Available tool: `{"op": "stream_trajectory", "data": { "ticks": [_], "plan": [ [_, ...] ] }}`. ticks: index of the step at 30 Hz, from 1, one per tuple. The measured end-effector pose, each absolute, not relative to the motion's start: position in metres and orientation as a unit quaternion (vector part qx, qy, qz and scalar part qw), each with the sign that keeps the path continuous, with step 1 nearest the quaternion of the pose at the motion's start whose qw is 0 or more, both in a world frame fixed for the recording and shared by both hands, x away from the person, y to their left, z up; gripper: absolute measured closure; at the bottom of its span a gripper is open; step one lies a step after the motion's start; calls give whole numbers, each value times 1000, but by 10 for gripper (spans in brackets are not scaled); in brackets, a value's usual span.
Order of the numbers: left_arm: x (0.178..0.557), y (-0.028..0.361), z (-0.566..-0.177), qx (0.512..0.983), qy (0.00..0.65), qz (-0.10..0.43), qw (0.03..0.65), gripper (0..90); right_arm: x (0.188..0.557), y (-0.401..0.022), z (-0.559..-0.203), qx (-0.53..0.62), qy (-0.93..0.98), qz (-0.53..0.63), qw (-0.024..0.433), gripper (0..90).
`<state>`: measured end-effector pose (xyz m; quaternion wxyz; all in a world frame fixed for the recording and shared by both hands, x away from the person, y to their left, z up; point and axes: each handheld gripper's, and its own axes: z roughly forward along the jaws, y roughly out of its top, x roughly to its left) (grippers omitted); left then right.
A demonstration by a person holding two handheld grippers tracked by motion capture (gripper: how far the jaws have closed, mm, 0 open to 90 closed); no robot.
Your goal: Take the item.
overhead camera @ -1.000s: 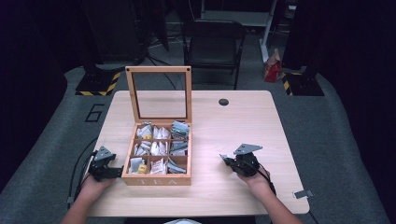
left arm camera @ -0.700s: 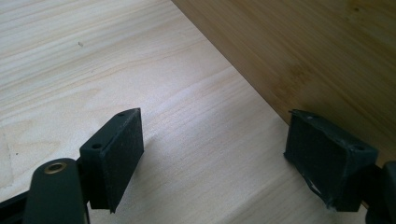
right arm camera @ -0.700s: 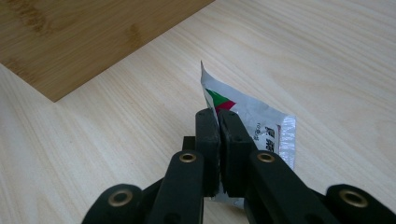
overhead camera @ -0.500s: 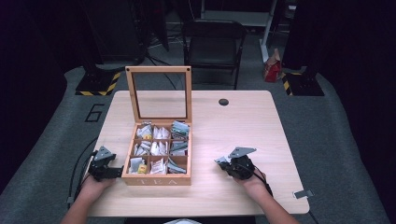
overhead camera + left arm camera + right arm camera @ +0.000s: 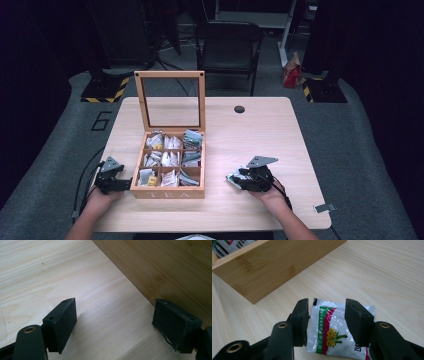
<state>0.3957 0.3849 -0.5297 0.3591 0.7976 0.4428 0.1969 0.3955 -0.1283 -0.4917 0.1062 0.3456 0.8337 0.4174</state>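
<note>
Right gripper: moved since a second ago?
Yes. In the high view the right gripper has shifted left across the table, toward the tea box. It is now over a tea packet, jaws open either side of it.

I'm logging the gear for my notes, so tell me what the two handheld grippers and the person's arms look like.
Both the left gripper and the right gripper are black, each topped by a grey three-cornered plate, with dark cables trailing back. Each has two blocky black jaws with flat, rough-edged pads and small screw holes, hinged on arms with brass-coloured pivot bushings. The forearms are bare; no sleeves are visible.
</note>
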Motion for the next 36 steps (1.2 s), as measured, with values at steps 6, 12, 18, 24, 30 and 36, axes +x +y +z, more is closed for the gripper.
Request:
{"op": "stream_trajectory", "data": {
  "ticks": [6,12,18,24,30,36],
  "plan": [
    [396,385,-530,798,443,197,359,190,397,-136,-487,350,829,418,122,526],
    [396,385,-530,798,443,196,359,190,398,-143,-485,362,826,411,136,524],
    [396,385,-530,798,443,197,359,190,400,-152,-483,372,819,413,144,523],
    [396,385,-530,798,443,197,359,190,400,-158,-483,381,814,411,153,523],
    [396,385,-530,798,442,197,359,190,402,-164,-486,394,809,407,157,520],
    [396,385,-530,798,442,197,359,190,403,-166,-487,397,809,399,169,455]
  ]
}}
